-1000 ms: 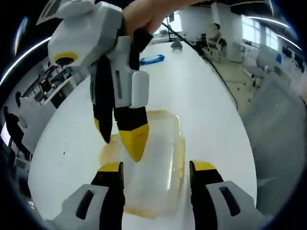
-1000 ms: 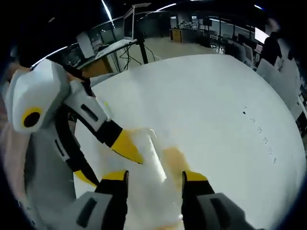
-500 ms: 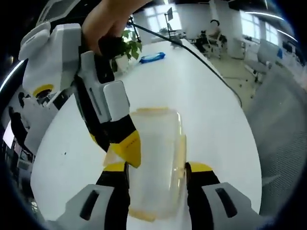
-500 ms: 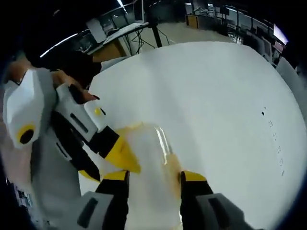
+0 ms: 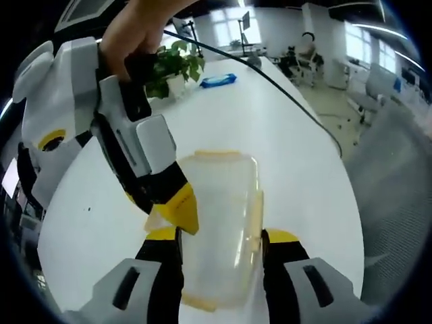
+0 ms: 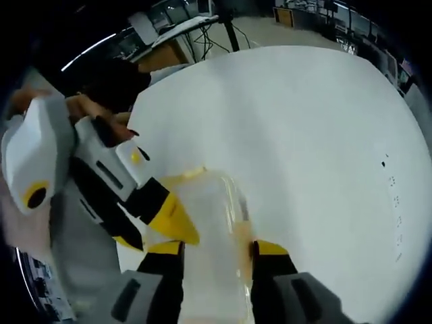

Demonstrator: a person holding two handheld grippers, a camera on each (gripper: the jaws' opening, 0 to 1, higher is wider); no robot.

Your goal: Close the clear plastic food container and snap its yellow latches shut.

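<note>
Container (image 5: 216,223) on the table (image 5: 283,142) sits between both tools' (image 5: 219,237) (image 6: 209,248) parted jaws.

No text, label, brand, number or sign can be read in either view; nothing printed shows clearly enough to make out.

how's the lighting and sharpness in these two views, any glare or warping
Left gripper view: bright daylight from the far windows, the white table nearly washed out, a soft sheen on the clear food container, and the table edge bowed by the fisheye. Right gripper view: dimmer room, the table evenly lit, the container hazy and low in contrast, the edges warped.
</note>
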